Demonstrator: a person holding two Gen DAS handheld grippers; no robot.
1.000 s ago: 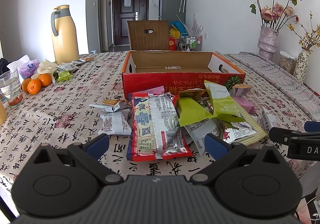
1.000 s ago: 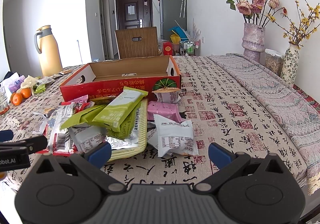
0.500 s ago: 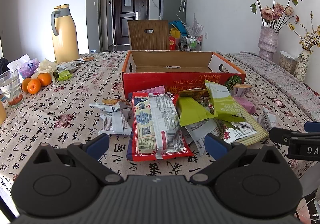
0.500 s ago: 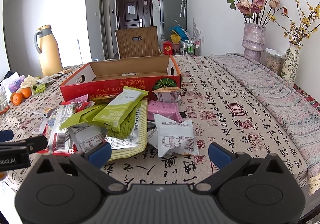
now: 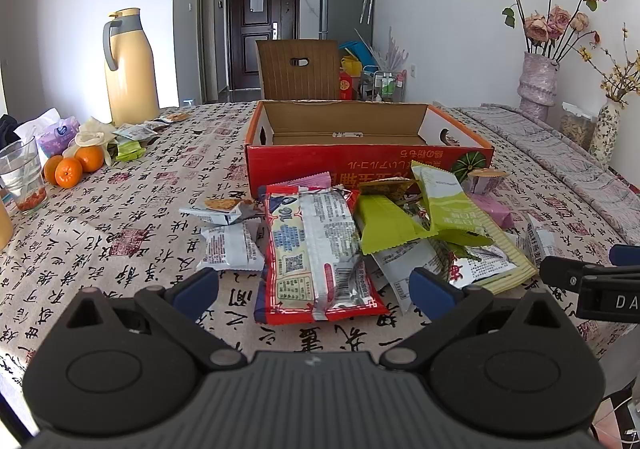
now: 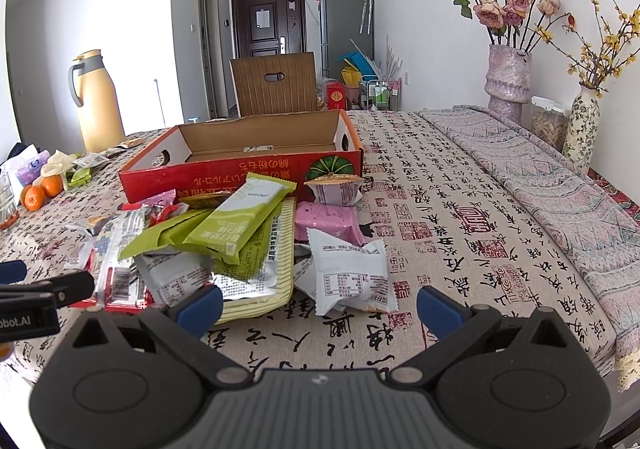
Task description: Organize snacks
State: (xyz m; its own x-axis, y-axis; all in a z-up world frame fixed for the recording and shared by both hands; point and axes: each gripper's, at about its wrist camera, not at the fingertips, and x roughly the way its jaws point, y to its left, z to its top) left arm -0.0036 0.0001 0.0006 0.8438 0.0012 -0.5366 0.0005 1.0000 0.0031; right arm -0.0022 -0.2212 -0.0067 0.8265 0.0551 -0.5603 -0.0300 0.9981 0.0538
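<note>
Left gripper (image 5: 314, 291) near table edge, fingers spread wide, nothing between them. Right gripper (image 6: 320, 307) likewise spread, holding nothing. Snack pile (image 6: 248, 245) lies on table (image 6: 460, 233), just near side of open red cardboard box (image 5: 368, 153) (box interior looks nearly bare). Red-edged packet (image 5: 320, 249) sits directly ahead of left gripper; white pouch (image 6: 350, 275) ahead of right gripper. Green wrappers (image 6: 236, 221) top pile. Oranges (image 5: 72, 167), yellow thermos (image 5: 130, 65) far left. Flower vases (image 6: 508, 79) far right.
</note>
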